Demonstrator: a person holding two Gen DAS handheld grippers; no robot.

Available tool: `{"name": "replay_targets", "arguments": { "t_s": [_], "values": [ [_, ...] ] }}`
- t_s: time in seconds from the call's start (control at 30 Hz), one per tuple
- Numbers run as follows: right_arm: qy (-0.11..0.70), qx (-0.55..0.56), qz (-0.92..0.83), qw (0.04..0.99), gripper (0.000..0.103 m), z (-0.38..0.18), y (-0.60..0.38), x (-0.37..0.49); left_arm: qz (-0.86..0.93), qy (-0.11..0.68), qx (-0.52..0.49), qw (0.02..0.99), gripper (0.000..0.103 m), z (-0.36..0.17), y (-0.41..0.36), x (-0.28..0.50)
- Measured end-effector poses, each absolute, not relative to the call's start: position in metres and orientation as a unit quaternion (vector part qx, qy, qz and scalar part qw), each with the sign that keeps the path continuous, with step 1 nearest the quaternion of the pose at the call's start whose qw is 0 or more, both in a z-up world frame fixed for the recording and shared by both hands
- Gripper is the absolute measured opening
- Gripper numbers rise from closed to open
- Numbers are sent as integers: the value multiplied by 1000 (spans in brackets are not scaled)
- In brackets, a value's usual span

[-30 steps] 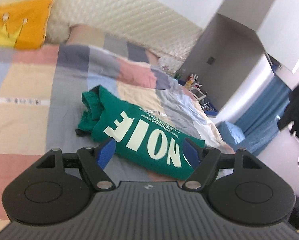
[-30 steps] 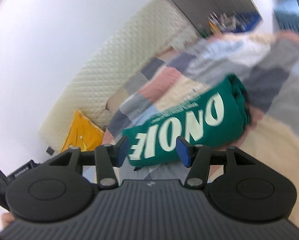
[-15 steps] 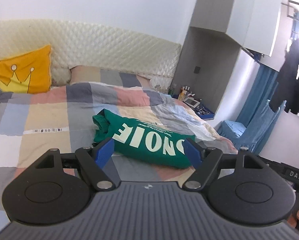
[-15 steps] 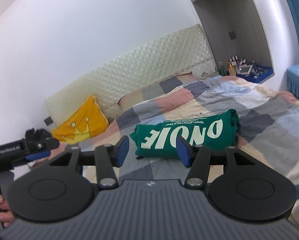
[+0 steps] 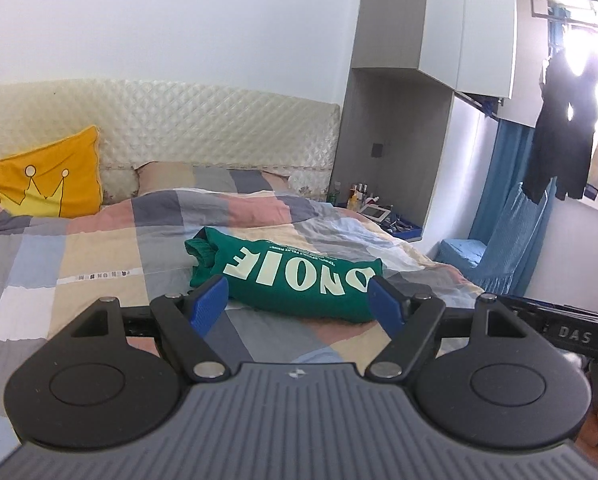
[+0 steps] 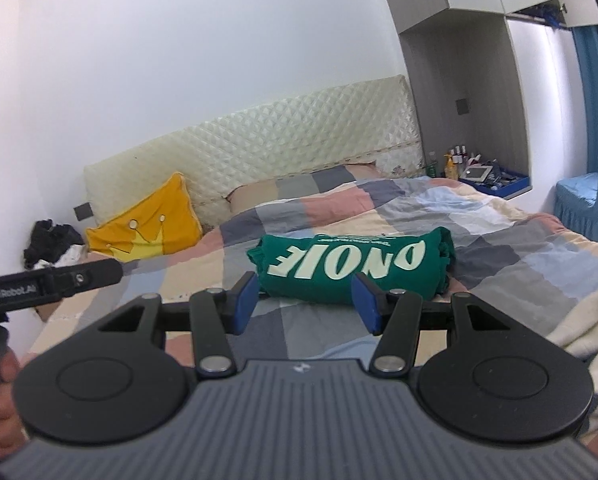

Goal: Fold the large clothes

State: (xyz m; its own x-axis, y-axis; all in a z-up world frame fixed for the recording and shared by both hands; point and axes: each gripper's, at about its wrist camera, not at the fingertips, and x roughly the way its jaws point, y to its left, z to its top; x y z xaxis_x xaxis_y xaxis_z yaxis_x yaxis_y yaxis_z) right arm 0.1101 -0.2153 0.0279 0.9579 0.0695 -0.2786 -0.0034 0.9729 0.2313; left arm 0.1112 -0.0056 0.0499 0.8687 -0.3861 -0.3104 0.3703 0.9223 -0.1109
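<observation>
1. Left claw point(image 5: 299, 306): released and empty. Both claws have drawn back from the bed point(image 5: 99, 248) and levelled out since a second ago.
2. Right claw point(image 6: 305, 302): parted, grasping nothing.
3. Green shirt point(image 5: 287, 276): a folded bundle lying ahead of both claws, apart from them; the fold looks complete.
4. Blue tray point(image 6: 499, 182): far right, holding small items too small to identify.

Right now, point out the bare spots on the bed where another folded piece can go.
Free quilt lies between the yellow crown pillow and the folded green shirt, and also in front of the shirt, nearest the camera. In the right wrist view, the checked patch right of the shirt is bare up to the cream blanket. The bedside shelf is cluttered.
</observation>
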Motion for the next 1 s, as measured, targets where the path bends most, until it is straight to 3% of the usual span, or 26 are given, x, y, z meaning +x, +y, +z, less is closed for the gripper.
{"name": "replay_targets", "arguments": {
  "t_s": [0.6,1.0],
  "values": [
    [169,73,-23,983,56,-49,-200,135,-174,183,5,968,80,-14,-10,134],
    [179,76,-40,980,56,-62,-201,139,-162,203,10,966,80,-42,-11,154]
  ]
}}
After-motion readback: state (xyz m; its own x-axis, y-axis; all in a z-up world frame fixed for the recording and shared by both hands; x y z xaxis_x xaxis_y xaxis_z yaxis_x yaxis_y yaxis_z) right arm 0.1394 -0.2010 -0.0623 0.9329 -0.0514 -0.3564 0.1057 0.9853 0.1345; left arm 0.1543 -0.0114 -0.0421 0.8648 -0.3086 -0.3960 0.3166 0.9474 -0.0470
